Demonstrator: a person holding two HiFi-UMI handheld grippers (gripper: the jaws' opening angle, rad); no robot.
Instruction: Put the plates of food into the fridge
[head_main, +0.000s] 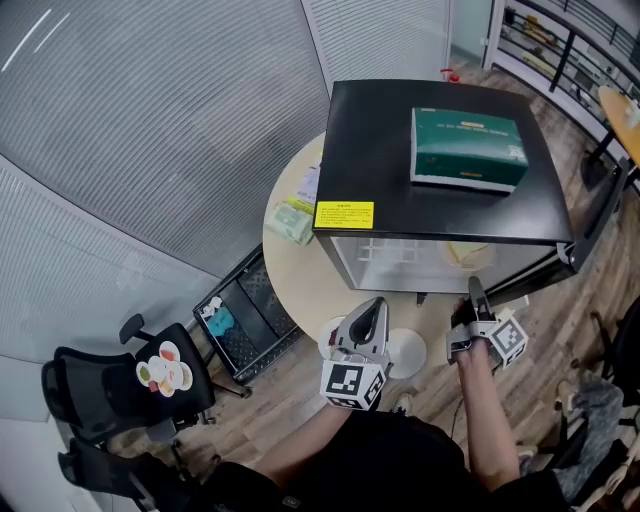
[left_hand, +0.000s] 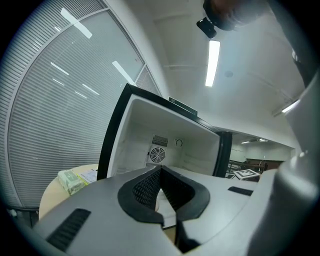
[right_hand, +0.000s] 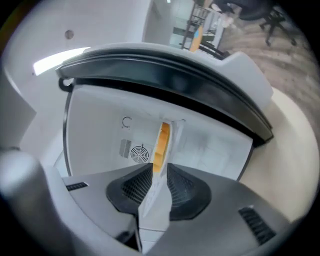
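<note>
A black mini fridge (head_main: 380, 150) stands open on the round table (head_main: 300, 275); its white inside with a fan (left_hand: 156, 155) shows in both gripper views. My right gripper (head_main: 474, 287) reaches into the fridge mouth. Its jaws (right_hand: 159, 172) stand open, and the rim of a white plate with yellow food (right_hand: 162, 142) lies between them. That plate (head_main: 470, 255) sits inside the fridge. My left gripper (head_main: 374, 303) waits in front of the fridge, shut (left_hand: 161, 172) on the rim of a white plate (head_main: 408, 352).
A green box (head_main: 468, 148) lies on the fridge top. The fridge door (head_main: 592, 225) hangs open at the right. A tissue packet (head_main: 290, 220) and papers lie on the table left of the fridge. A black crate (head_main: 245, 315) and an office chair (head_main: 120, 390) stand on the floor at left.
</note>
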